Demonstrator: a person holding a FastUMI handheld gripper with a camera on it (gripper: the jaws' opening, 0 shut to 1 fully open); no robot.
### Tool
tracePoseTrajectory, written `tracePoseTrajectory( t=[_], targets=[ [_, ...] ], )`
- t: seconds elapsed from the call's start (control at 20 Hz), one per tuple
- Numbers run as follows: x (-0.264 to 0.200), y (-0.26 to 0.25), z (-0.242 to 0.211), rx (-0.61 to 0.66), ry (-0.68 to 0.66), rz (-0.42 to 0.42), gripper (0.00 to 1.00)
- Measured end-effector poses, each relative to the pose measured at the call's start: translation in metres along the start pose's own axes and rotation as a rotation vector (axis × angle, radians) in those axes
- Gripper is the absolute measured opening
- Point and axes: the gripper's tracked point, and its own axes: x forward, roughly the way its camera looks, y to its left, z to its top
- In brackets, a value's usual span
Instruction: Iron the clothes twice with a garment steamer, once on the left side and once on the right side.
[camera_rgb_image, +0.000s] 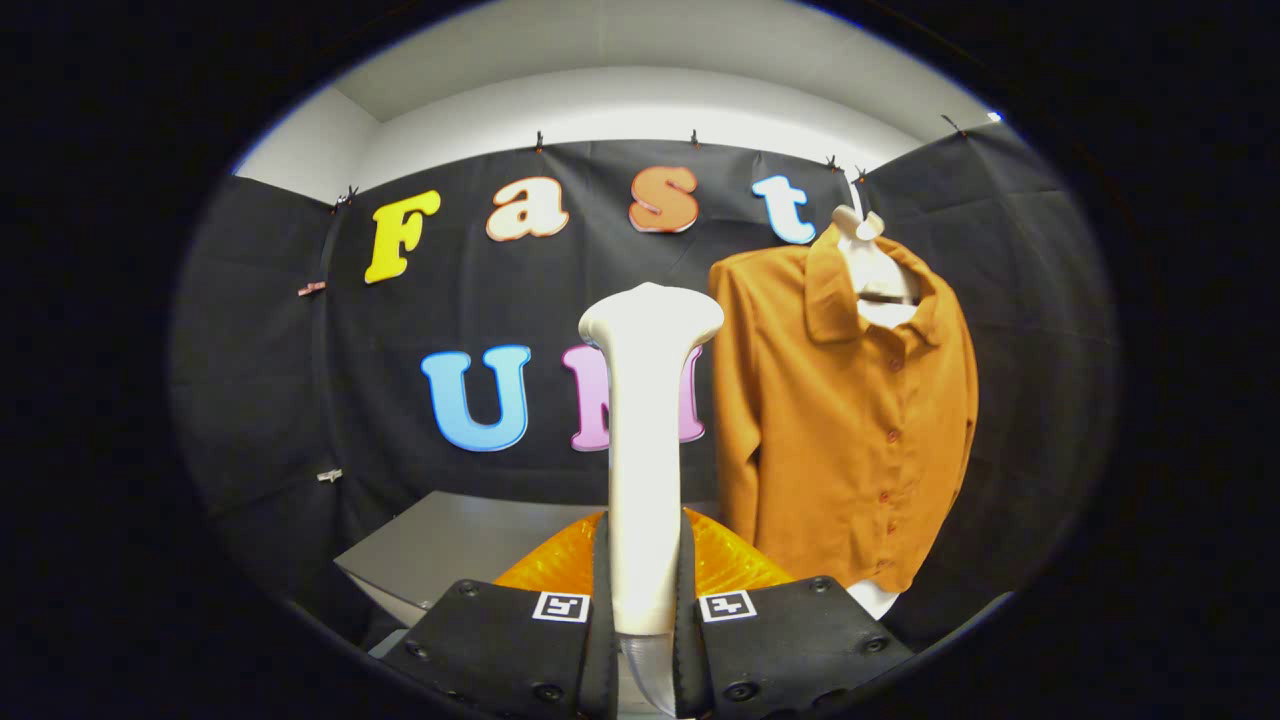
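Note:
My gripper (642, 615) is shut on the handle of a white garment steamer (645, 420), which stands upright between the fingers with its wider head at the top. An orange-brown buttoned shirt (850, 420) hangs on a white hanger (868, 262) beyond the fingers and to the right of the steamer, in front of the black cloth wall. The steamer head is left of the shirt's sleeve and apart from it.
A grey table (450, 545) lies below and ahead of the fingers. An orange translucent object (720, 565) sits on it just behind the steamer handle. Black cloth walls close off the back and both sides.

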Motion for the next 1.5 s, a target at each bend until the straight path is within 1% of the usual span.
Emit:
tracePoseTrajectory(
  t=[0.15, 0.4, 0.6, 0.85, 1.15, 1.35, 1.5],
  targets=[
    [-0.019, -0.04, 0.03, -0.03, -0.107, -0.039, 0.25],
    [-0.031, -0.088, 0.045, -0.052, -0.206, -0.057, 0.25],
    [-0.024, -0.13, 0.037, -0.072, -0.209, -0.101, 0.25],
    [-0.006, -0.174, 0.012, -0.065, -0.194, -0.133, 0.25],
    [0.032, -0.195, -0.021, -0.049, -0.138, -0.141, 0.25],
    [0.047, -0.193, -0.042, -0.046, -0.109, -0.126, 0.25],
    [0.051, -0.184, -0.054, -0.059, -0.102, -0.098, 0.25]
  ],
)
